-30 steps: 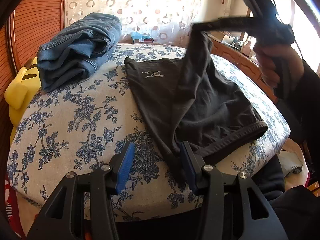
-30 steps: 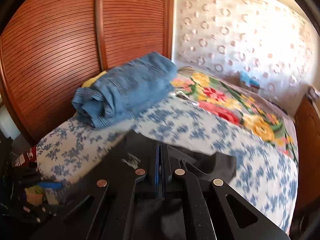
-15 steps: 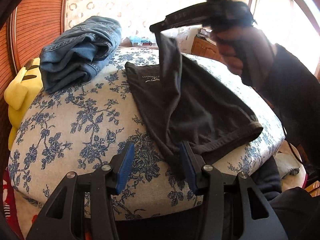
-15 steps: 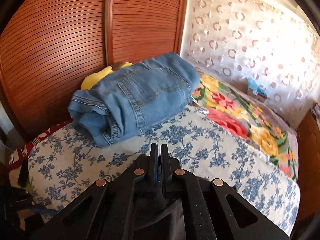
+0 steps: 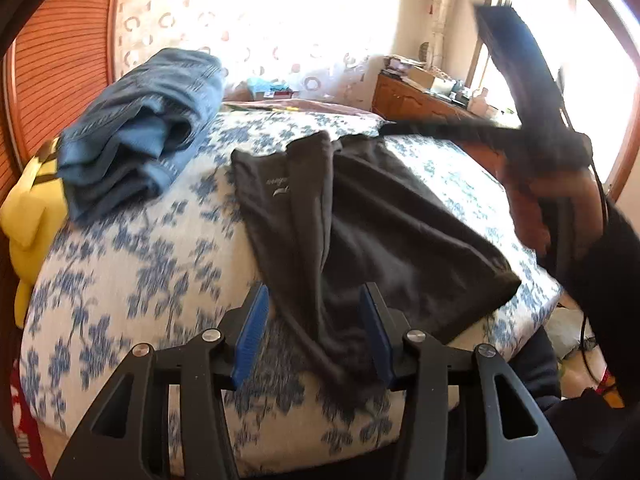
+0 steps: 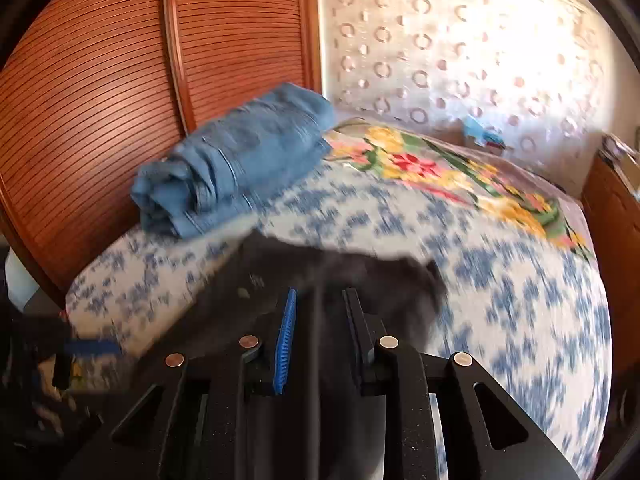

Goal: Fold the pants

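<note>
Both grippers now apart: right gripper [image 6: 318, 300] has just released the black pants [image 5: 360, 216] onto the floral bedspread [image 5: 132, 264], left gripper [image 5: 316, 328] straddles their near edge, so we finish one fold

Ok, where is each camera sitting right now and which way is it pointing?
Left wrist: on the left gripper, low at the near bed edge, looking across the black pants toward the window; jaws open, with the person's right hand and its gripper at right.
Right wrist: on the right gripper, above the pants, facing the wooden wardrobe; jaws open.
Shared: the pants, folded jeans, and blue floral bedspread.
</note>
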A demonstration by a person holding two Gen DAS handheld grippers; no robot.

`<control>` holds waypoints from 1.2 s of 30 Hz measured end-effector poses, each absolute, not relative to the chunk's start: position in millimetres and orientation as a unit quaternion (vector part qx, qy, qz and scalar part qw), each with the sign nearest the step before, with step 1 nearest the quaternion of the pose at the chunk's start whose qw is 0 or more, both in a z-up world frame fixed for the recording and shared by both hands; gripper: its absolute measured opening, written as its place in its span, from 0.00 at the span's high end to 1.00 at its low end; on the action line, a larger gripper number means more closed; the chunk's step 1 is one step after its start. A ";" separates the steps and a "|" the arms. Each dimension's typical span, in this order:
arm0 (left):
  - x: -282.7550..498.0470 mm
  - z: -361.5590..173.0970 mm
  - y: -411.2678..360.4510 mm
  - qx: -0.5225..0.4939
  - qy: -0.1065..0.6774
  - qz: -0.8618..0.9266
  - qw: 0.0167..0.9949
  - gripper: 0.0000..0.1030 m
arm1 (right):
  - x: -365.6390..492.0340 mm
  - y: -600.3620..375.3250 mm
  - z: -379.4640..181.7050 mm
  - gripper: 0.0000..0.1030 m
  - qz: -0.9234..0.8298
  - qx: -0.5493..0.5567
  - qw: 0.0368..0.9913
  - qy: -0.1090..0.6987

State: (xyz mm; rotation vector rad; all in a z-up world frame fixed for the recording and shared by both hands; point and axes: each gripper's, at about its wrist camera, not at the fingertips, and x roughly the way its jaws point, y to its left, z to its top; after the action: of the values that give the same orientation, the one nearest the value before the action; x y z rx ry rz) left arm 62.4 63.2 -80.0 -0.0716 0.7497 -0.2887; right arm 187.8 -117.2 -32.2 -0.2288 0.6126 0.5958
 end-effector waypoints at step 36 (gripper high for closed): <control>241.3 -75.9 22.1 0.034 0.414 -0.151 0.897 0.73 | 138.2 -182.8 -72.5 0.51 0.236 -0.059 0.923 0.299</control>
State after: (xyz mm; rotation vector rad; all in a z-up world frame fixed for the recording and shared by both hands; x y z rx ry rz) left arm 241.3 22.1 -75.9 0.0703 0.8584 -0.3138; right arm 138.2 -182.8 -72.5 -0.1220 0.6136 0.4842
